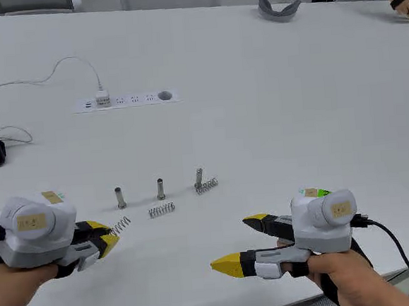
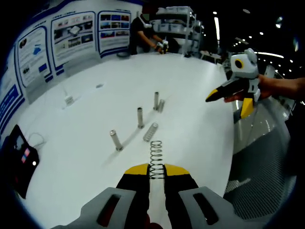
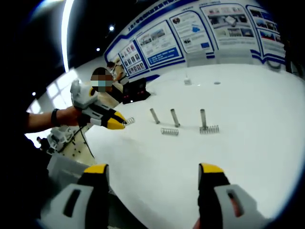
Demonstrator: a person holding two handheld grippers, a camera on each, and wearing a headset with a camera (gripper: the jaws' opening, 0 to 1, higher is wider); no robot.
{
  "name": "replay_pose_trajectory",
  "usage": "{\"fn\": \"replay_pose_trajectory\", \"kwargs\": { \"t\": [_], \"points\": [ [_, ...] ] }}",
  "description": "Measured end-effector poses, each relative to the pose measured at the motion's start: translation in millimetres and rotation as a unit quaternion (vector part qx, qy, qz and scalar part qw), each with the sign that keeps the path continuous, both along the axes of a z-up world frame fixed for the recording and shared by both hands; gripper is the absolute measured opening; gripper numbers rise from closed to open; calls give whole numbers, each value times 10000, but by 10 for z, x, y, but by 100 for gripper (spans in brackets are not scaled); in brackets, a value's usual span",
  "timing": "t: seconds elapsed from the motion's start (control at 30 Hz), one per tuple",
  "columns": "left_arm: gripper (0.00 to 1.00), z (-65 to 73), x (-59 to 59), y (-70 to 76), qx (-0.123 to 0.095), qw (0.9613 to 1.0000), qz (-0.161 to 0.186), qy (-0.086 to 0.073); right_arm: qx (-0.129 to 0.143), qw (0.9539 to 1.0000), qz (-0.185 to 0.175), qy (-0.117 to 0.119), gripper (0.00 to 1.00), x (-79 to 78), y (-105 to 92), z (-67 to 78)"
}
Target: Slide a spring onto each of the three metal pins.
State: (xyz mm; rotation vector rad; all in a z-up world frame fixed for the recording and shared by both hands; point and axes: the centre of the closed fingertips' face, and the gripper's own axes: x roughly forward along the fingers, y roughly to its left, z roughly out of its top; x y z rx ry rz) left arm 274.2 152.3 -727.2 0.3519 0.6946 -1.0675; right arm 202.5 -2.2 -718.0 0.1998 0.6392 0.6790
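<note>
Here, the left gripper [image 2: 156, 171] has its yellow-tipped jaws closed on one end of a spring [image 2: 155, 151]. The spring projects forward along the jaw line, so we can aim its free end at a pin. We keep this gripper low and nearly level over the table [image 1: 273, 119].

The nearest pin [image 2: 115, 140], middle pin [image 2: 140, 117] and far pin [image 2: 156, 100] stand upright and bare. A second spring [image 2: 150, 131] lies flat near them, and a third spring [image 2: 161, 105] rests against the far pin's base.

The right gripper [image 3: 155, 174] is spread wide and empty, well apart and angled inward.
</note>
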Motion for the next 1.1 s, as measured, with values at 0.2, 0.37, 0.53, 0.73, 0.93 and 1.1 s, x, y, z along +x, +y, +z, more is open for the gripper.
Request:
{"fn": "replay_pose_trajectory", "kwargs": {
  "t": [0.2,0.37,0.53,0.73,0.93,1.1],
  "points": [
    [10,39,-108,-124,-46,9998,-182,-27,50,10000,-24,-39,77,16,3,32],
    [10,75,-168,-239,-97,9994,-329,-68,64,10000,-4,-51,77,11,14,34],
    [10,112,-229,-362,-159,9986,-487,-101,130,9999,11,-69,75,12,48,59],
    [10,132,-303,-497,-217,9974,-666,-137,172,9998,12,-92,74,26,72,79],
    [10,115,-375,-644,-201,9958,-878,-157,258,9996,5,-101,73,39,109,86],
    [10,139,-440,-765,-231,9941,-1045,-168,448,9990,-6,-73,71,44,151,128]
  ]
}}
